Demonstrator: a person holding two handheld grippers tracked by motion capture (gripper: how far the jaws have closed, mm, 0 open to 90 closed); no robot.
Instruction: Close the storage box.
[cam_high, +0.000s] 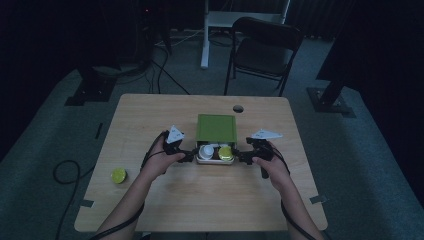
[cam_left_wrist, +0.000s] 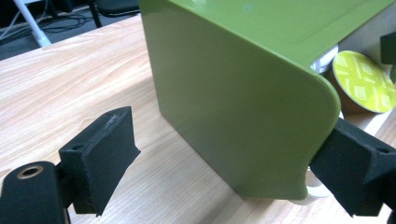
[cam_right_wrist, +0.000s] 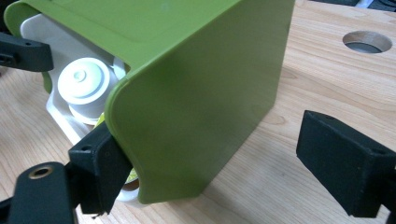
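Two black grippers, our left gripper (cam_high: 191, 156) and right gripper (cam_high: 239, 157), flank the white plastic box (cam_high: 215, 161) mid-table, jaws spread, pinching nothing; its green plastic lid (cam_high: 216, 128) covers only the far part; closing remains; one yellow-green capsule (cam_high: 119, 175) lies outside.

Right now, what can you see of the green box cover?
The green cover looks like smooth, glossy plastic with rounded corners and a flat top with a shallow raised border. It lies on the table, partly sleeved over a white tray whose open end shows a white capsule and a yellow-green one. One finger of the left gripper and one of the right gripper sit at its near corners; both stand open.
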